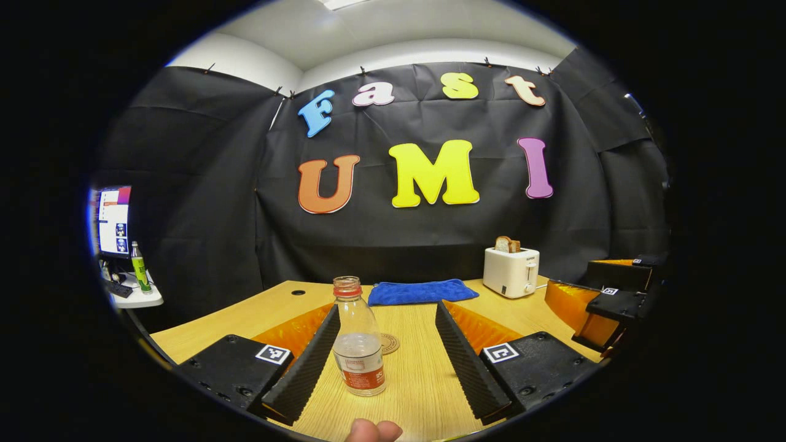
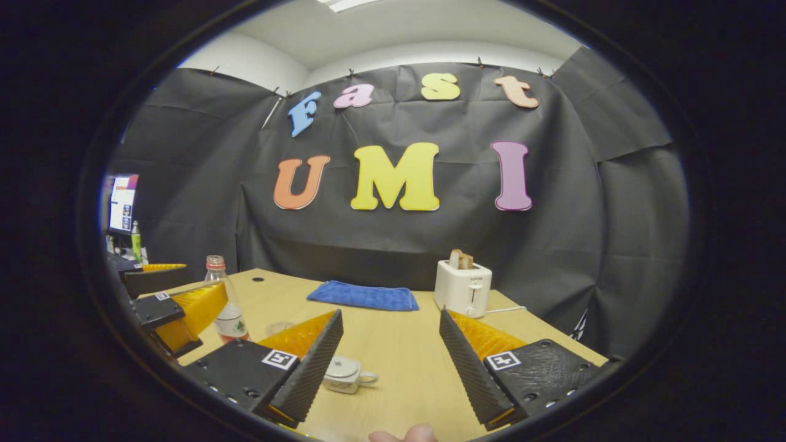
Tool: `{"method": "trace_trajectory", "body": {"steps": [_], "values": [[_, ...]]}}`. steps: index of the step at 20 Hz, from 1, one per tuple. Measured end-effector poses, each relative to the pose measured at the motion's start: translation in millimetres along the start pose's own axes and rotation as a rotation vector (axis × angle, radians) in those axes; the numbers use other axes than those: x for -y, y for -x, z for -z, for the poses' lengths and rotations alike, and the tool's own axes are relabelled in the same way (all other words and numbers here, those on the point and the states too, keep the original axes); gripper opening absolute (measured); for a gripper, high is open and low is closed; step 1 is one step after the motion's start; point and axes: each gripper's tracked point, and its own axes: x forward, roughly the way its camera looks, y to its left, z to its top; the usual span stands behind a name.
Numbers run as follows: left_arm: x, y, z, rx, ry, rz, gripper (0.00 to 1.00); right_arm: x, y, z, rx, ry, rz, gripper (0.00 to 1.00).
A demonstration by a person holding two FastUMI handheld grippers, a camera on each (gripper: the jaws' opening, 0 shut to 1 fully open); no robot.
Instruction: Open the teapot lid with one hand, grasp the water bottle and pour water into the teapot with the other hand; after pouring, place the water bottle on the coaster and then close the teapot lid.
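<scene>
While the water bottle [image 1: 359, 337] is standing upright on the wooden table [image 1: 424, 380], its long axis is running vertical and its body is sitting between the left gripper's [image 1: 393, 350] two fingers, hard against the left-hand one and well clear of the other; the jaws are standing spread wide, pinching nothing; the bottle's cap is off and a little water is lying in its base; the round coaster [image 1: 389, 343] is lying just behind it. The left gripper is pointing level across the table, so closing should be all the grasp calls for. The right gripper [image 2: 391, 356] is hanging with its jaws likewise spread and empty; the small white teapot [image 2: 345, 374], lid on, is sitting low between its fingers, close to the left-hand one, so this hand is judged the nearer for lifting the lid; it will need to dip down onto the knob.
</scene>
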Motion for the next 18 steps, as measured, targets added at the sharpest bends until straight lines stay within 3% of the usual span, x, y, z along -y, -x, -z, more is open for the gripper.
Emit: {"method": "trace_trajectory", "body": {"steps": [10,18], "values": [[-6.3,-0.1,4.2,-0.009,-0.004,-0.017,0.98,-14.6,-7.7,13.6,-0.018,0.009,-0.037,0.95],[-32.2,13.2,17.9,-0.039,0.006,-0.054,0.98,-37.3,-31.2,51.6,-0.082,0.017,-0.075,0.97]]}}
